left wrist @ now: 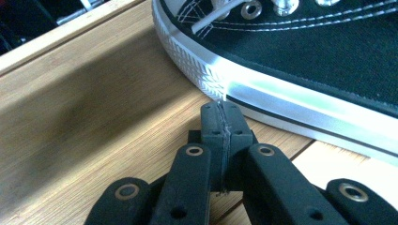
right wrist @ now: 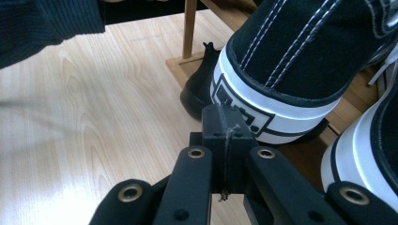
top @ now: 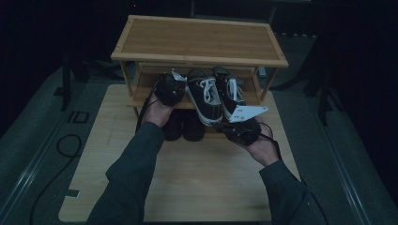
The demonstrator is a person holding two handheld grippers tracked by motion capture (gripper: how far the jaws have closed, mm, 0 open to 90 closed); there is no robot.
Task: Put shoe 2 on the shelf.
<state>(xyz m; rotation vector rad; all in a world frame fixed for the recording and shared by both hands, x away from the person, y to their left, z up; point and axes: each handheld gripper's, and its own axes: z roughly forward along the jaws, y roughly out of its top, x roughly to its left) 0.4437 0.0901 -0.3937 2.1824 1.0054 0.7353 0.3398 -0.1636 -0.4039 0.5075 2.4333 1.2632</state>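
Black left tongs [left wrist: 220, 119] and right tongs [right wrist: 224, 124] are pressed together; the right gripper view reveals the sneaker's heel [right wrist: 263, 101].

Dim room: a pale wooden table [top: 197, 187] on grey flooring [top: 28, 140], perhaps stand legs [top: 65, 84] behind.

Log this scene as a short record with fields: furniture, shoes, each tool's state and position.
furniture: wooden shoe rack standing on a wooden board
middle shelf: pair of black sneakers with white soles and laces, heels jutting over the front edge
bottom level: dark shoes, partly hidden
left tool: shut, empty, tip at the left sneaker's white sole
right tool: shut, empty, tip at a sneaker's heel
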